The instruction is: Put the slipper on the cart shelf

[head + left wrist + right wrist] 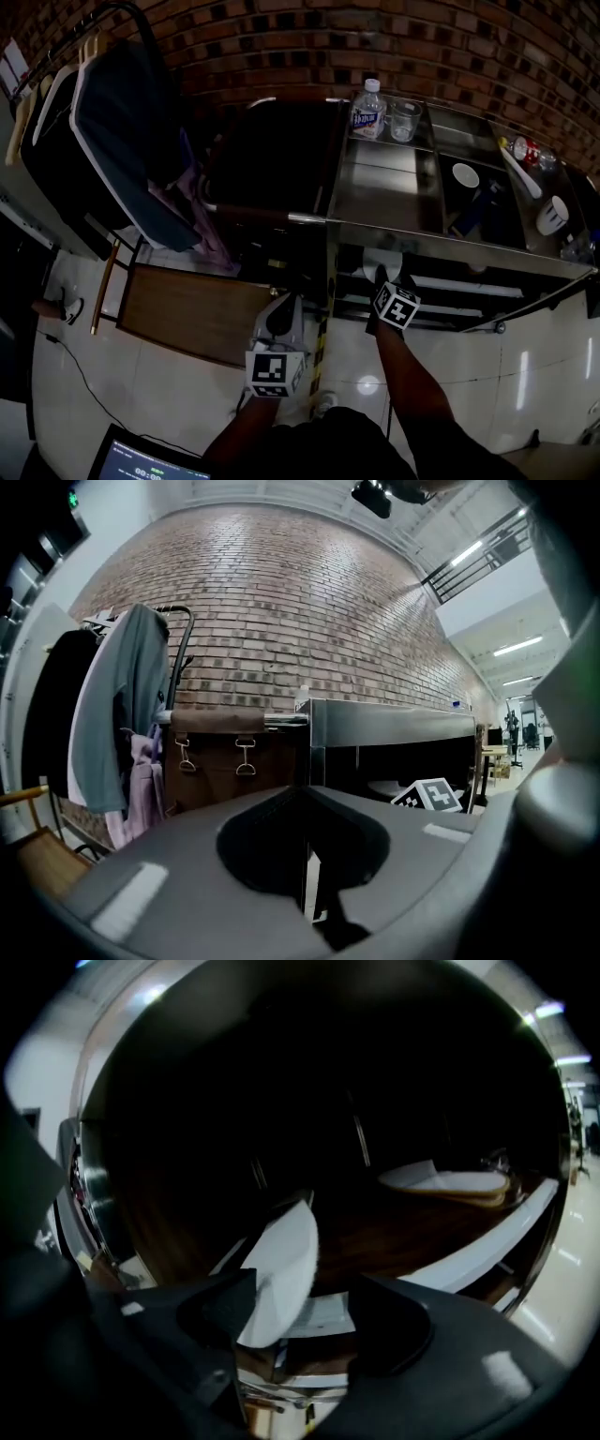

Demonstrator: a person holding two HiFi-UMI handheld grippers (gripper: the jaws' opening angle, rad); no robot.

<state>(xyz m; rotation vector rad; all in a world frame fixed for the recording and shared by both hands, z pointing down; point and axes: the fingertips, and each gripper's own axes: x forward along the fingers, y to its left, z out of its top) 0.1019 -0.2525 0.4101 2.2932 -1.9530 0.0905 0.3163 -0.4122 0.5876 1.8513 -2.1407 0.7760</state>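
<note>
R tongs (305, 1302) are inside the cart (384, 178), lower level, jaws wide. White slipper (281, 1269) sits btwn them, tilted up on edge, leaning on the left-hand jaw; other jaw is clear of it, so no clamp. Its low end is hidden behind the jaws, looks to be at the front of the cart shelf (403, 1232), can't confirm it's fully seated. 2nd slipper (455, 1183) lies flat further in on the same shelf, well apart. L tongs (305, 794) hang outside, just beside the cart front, jaws together, nothing in them.

Step, imo: release at the shelf, placement nearly done.

Next: back R tongs straight out w/o dragging the slipper. It's leaning on the jaw, so it may tip or slide off the front edge when support goes. If it ends up hanging over, nudge it in flat.
</note>
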